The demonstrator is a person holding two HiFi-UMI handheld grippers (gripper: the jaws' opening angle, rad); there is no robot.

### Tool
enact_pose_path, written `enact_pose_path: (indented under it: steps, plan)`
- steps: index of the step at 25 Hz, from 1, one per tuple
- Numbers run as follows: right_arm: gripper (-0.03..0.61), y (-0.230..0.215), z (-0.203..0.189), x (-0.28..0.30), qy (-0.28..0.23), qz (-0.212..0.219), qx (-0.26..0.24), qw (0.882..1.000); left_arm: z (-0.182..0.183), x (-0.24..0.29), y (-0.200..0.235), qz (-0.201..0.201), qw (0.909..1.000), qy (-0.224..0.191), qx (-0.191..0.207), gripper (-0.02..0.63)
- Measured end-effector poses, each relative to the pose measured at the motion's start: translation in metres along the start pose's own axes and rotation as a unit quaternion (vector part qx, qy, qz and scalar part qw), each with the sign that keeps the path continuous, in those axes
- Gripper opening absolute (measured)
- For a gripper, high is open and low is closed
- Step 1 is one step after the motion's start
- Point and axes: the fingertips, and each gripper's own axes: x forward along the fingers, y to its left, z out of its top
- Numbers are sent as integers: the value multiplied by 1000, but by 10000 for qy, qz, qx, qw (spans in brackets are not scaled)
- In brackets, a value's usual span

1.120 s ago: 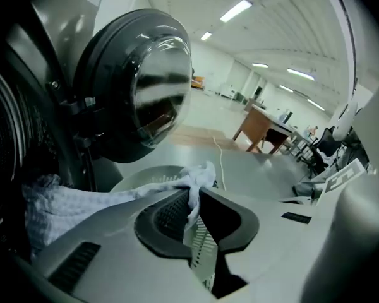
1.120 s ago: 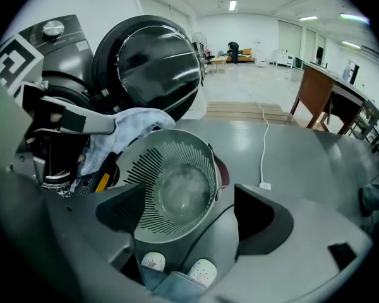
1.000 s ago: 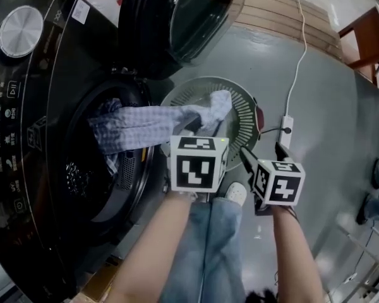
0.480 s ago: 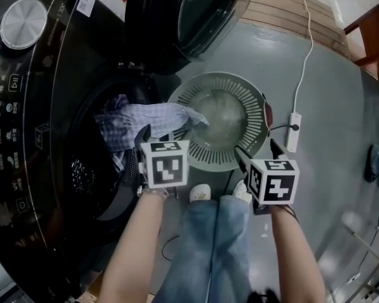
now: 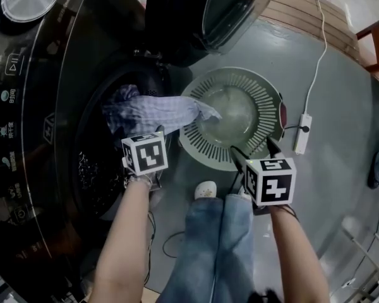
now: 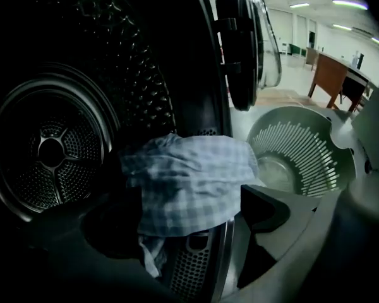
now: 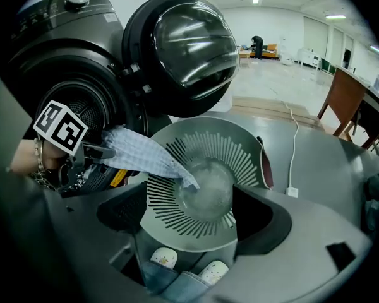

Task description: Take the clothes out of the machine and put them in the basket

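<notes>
A blue-and-white checked cloth (image 5: 158, 112) hangs out of the dark washing machine's drum (image 5: 101, 169), and its end lies in the round grey slotted basket (image 5: 265, 100) on the floor. My left gripper (image 5: 145, 133) is at the drum's mouth, just below the cloth. Its jaws have just been opening and stand apart; the cloth (image 6: 189, 182) lies ahead between them, and no pad presses on it. My right gripper (image 5: 251, 147) hovers open and empty over the basket's near rim (image 7: 177, 229). The cloth's other end is hidden in the drum (image 6: 50, 150).
The machine's round door (image 5: 208, 11) stands open above the basket. A white power strip (image 5: 302, 133) and its cable lie on the grey floor to the right. The person's jeans and shoes (image 5: 205, 189) are just below the basket. A wooden table (image 7: 347, 100) stands at far right.
The left gripper let go of the cloth over the basket and moved left and down to the drum's mouth. The cloth's end dropped into the basket. The right gripper shifted slightly.
</notes>
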Motion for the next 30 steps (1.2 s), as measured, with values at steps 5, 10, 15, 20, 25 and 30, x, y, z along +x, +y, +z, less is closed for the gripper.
enact_pose_path:
  steps: [5,10,15,20,25,30]
  plan:
    - [412,12,1,11,99,114,-75,9999,-12,26,11,97,9995,290,-85,460]
    - [405,21,-1,20,198,213,-214,9993,-14,40,31,262,9987,432,-96,462]
    - [388,19,-6,28,258,216,-185,9993,-16,55,18,-780,9940,395,-652,466]
    - [322,18,-15,25,343,149,-233,9990,-30,40,6,-626,9929,892,-485,270]
    - [296,11,-15,18,257,21,-263,9993,-1,11,6,-125,9992,262,-274,12]
    - [290,0,-10,11,96,-30,86,9999,12,-16,-16,-547,9954,-3,-781,12]
